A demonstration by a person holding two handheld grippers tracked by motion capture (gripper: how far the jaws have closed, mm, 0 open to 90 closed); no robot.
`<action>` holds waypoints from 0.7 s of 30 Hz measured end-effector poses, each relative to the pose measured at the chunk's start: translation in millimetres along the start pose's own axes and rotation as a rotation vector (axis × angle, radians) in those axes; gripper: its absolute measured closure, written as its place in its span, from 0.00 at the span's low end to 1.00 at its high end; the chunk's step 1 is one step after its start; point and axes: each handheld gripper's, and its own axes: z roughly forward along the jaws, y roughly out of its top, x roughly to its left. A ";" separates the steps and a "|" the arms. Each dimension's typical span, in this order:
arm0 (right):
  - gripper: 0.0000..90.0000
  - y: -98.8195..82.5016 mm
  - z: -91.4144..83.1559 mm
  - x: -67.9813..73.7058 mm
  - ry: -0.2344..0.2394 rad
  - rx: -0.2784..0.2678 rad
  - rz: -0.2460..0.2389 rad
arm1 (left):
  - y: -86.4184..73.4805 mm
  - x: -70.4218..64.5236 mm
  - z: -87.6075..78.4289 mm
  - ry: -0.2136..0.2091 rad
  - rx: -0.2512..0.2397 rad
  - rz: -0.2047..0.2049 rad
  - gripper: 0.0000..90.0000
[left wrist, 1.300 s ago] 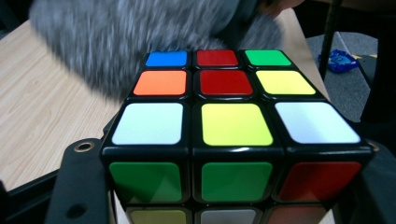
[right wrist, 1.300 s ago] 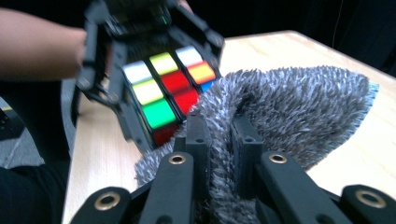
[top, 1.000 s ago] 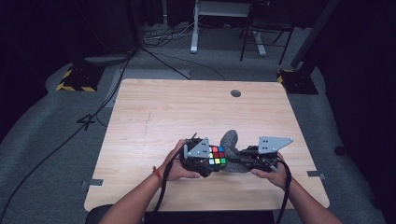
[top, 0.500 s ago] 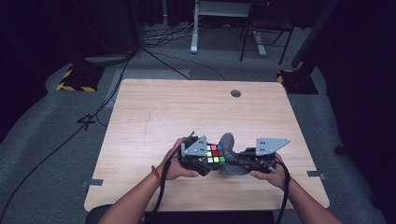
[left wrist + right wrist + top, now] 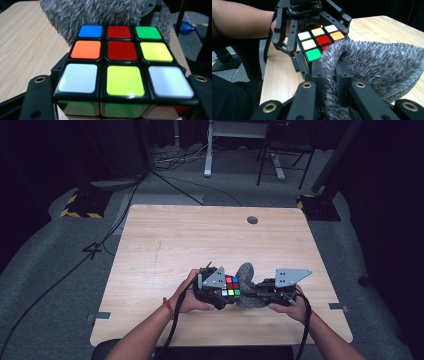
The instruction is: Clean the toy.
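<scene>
Table of pale wood, work held just above its near edge, between the person's two hands. Left gripper clenched on the cube, one jaw at each side of it, mixed face of blue, red, green, orange, yellow and white turned up. Right gripper clamped on a fold of the grey fleecy cloth, the rest of the cloth bulging free beyond the jaws. Cloth touching the cube's far edge in the left gripper view, pile lapping the blue, red and green row; in the high view, cloth just right of the cube. Step judged to be wiping the cube with the cloth, barely begun, most of the upper face uncovered. Recommended: hold the cube hand steady and let the cloth hand do the travelling; draw the pile across the whole face in one even stroke, row by row, rather than dabbing at the edge. Keep the pressure light and square to the face, since a sideways shove could twist a layer or slide the cube out between the jaws. Present a broad, loose part of the cloth, not the pinched fold, to keep the hard jaw tips off the stickers. Keep the grip on the cloth deep enough to stop it pulling free under drag. Sides under the left jaws unreachable without a re-grip. Underside of the cube not visible; condition not assessed.
</scene>
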 end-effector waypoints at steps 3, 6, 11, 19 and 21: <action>0.90 -0.5 2.6 1.4 0.014 0.006 0.002 | -0.7 -1.4 3.7 -0.006 0.033 0.012 0.37; 0.90 0.0 1.2 0.6 0.012 0.003 0.001 | -1.7 -0.2 6.7 -0.004 0.045 0.010 0.37; 0.90 -0.3 3.1 2.8 0.010 0.014 -0.005 | -0.6 -1.5 6.5 -0.004 0.074 0.050 0.37; 0.90 -8.7 7.6 -5.8 -0.037 0.098 0.031 | 2.9 0.2 -6.1 -0.005 -0.056 0.026 0.37; 0.90 -12.8 11.4 -9.1 -0.035 0.120 0.045 | 3.4 -0.4 -6.7 -0.007 -0.060 0.026 0.37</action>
